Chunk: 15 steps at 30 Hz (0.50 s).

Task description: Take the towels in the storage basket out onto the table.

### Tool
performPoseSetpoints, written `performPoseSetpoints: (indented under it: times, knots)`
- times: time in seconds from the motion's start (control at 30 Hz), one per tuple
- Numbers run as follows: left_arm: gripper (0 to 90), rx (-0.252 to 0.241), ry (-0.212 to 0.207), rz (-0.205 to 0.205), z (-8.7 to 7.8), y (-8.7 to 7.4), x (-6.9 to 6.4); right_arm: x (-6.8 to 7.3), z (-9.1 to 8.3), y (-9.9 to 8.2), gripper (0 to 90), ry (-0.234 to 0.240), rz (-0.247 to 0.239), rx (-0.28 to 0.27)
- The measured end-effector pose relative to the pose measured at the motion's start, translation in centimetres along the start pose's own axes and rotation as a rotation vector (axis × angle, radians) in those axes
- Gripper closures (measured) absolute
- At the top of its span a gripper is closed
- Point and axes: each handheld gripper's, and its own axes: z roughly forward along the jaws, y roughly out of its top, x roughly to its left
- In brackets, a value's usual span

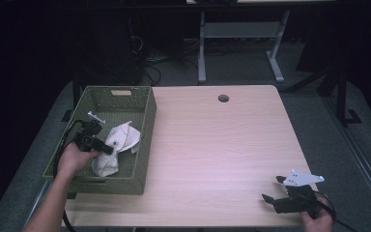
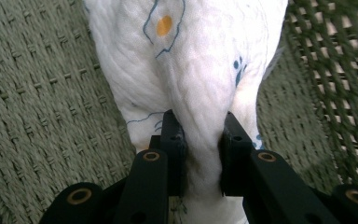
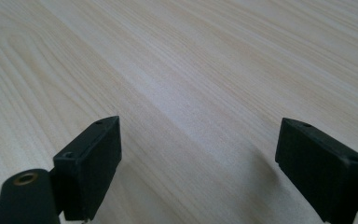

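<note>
A white cloth [image 1: 118, 145] with small blue and orange marks lies bunched inside a green woven basket [image 1: 145, 140] at the table's left edge. My left gripper [image 1: 107, 149] is inside the basket, its jaws shut on a fold of the white cloth [image 2: 200, 93]; in the left gripper view [image 2: 201, 140] the fabric is pinched between both pads. My right gripper [image 1: 274, 189] rests low over the wooden table [image 1: 222, 145] near the front right corner, and its jaws [image 3: 196, 158] stand wide open with nothing between them.
The basket's woven floor [image 2: 42, 116] and side wall [image 2: 335, 70] surround the cloth. A round cable hole [image 1: 223, 98] sits near the table's far edge. Beyond the table stands a desk frame [image 1: 241, 34] on grey floor.
</note>
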Motion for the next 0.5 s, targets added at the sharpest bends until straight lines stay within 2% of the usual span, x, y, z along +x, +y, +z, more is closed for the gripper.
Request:
performPoseSetpoints:
  times: [0.13, 0.23, 0.5]
  knots:
    - [75.4, -0.045, -0.028, 0.006, -1.0, -0.2, -0.3, 0.0, 0.0, 0.1, 14.0, 0.0, -0.001, 0.004]
    - [75.4, -0.102, -0.073, -0.008, -2.0, -0.3, -0.2, 0.1, -0.1, 0.0, 14.0, -0.001, -0.005, -0.004]
    - [75.2, -0.171, -0.116, -0.008, -3.1, -0.3, -0.5, -0.1, 0.0, 0.1, 14.0, -0.005, -0.001, -0.001]
